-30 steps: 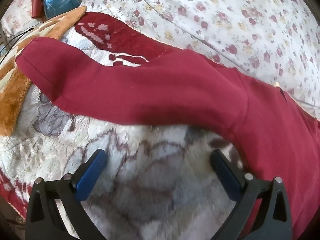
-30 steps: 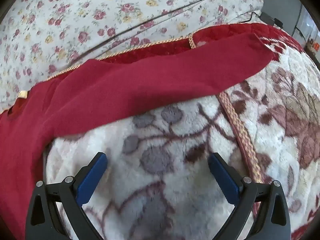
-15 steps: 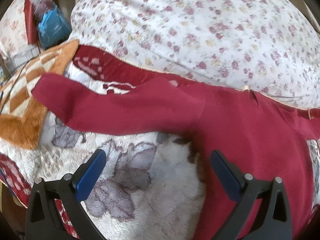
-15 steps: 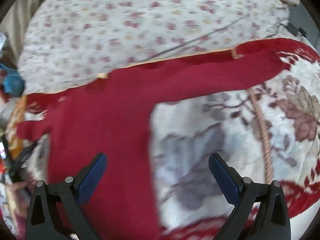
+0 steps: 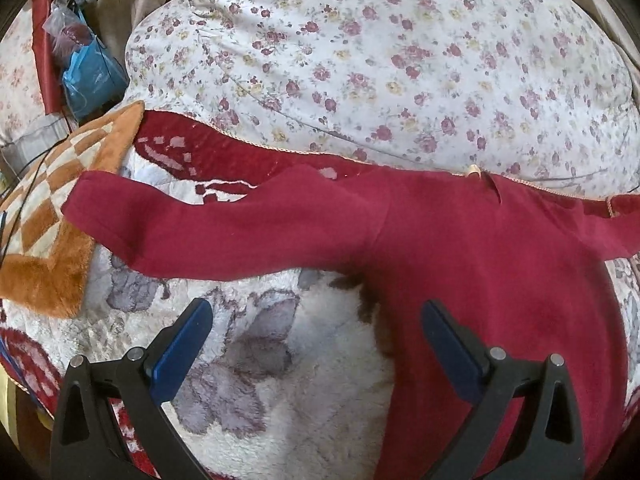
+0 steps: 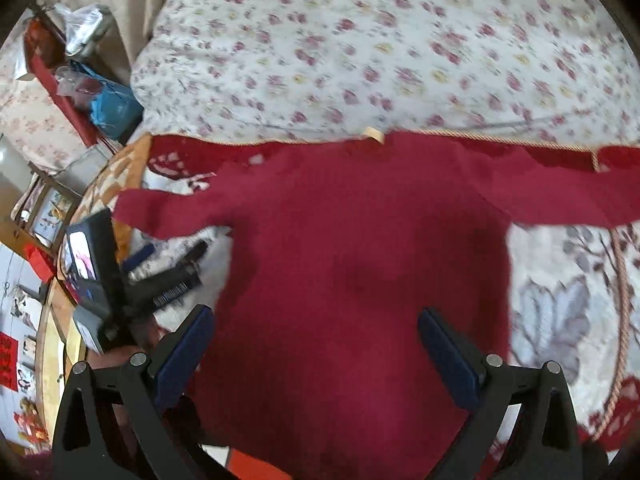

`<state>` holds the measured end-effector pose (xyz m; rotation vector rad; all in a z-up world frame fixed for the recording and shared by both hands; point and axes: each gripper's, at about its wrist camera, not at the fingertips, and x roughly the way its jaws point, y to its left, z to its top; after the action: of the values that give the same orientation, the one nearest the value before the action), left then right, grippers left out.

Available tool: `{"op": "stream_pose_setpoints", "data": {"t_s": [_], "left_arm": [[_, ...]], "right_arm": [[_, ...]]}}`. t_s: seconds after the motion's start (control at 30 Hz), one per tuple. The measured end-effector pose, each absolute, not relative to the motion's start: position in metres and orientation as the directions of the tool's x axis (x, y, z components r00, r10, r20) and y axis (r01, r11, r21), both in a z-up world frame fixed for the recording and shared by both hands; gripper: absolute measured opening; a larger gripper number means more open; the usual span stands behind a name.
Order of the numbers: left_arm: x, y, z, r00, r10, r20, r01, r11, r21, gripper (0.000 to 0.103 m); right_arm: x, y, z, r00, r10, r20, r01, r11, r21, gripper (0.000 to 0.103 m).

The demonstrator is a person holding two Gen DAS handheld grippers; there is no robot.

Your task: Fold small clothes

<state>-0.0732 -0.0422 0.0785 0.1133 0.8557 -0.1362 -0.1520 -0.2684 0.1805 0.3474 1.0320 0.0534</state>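
both hand-held grippers [image 5: 316,332] [image 6: 314,336] wide apart, empty, above red garment [image 6: 360,280]

This was a home bedroom: ahead of the tool lay a floral quilt [image 5: 400,60] bunched on a plush flower-patterned blanket [image 5: 280,360], with a checked orange cushion [image 5: 52,220] to its left and pictures [image 6: 24,344] on the wall.

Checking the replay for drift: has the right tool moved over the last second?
Yes. The right tool pulled back and swung left: the red top now fills its view, the blanket's cord trim sits far right.
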Motion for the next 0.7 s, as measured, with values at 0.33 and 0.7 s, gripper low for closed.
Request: {"op": "stream_pose_setpoints", "data": {"t_s": [0.33, 0.7], "left_arm": [[-0.065, -0.044, 0.067, 0.617, -0.055, -0.785, 0.147, 0.988, 0.046, 0.103], [-0.060, -0.057, 0.061, 0.618, -0.053, -0.784, 0.147, 0.988, 0.049, 0.103]], "right_arm": [[-0.108, -0.256, 0.143, 0.559, -0.079, -0.825, 0.175, 0.984, 0.024, 0.103], [-0.102, -0.274, 0.108, 0.540, -0.104, -0.835, 0.245, 0.969, 0.037, 0.103]]}}
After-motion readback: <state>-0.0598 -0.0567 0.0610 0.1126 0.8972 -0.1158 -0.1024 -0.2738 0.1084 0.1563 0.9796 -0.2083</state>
